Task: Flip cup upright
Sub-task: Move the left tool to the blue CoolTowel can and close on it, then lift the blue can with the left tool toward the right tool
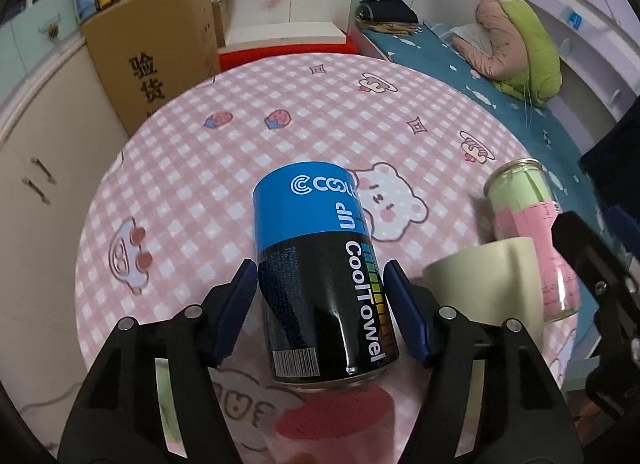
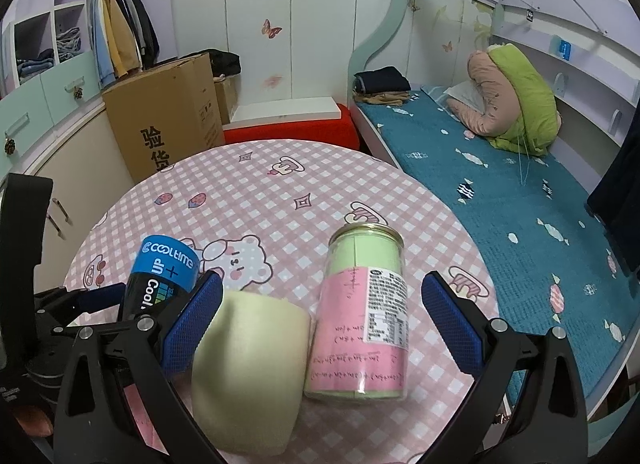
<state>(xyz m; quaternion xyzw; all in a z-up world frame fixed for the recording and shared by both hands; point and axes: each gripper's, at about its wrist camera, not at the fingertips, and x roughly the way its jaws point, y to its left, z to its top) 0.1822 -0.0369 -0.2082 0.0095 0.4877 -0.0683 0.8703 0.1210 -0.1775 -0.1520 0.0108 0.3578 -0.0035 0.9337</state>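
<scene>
A pale green cup [image 2: 248,368] stands mouth down on the pink checked table [image 2: 280,191], close between the fingers of my open right gripper [image 2: 320,324]. It also shows in the left wrist view [image 1: 492,284]. A blue and black CoolTowel can [image 1: 320,272] stands between the fingers of my left gripper [image 1: 320,304], whose blue pads sit close to its sides with small gaps. A green and pink clear can [image 2: 360,316] stands beside the cup, inside the right gripper's span.
A cardboard box [image 2: 164,119] stands behind the table on the left. A bed with a blue cover [image 2: 520,203] runs along the right. A red stool with a white board [image 2: 288,123] is behind the table. Cupboards line the left wall.
</scene>
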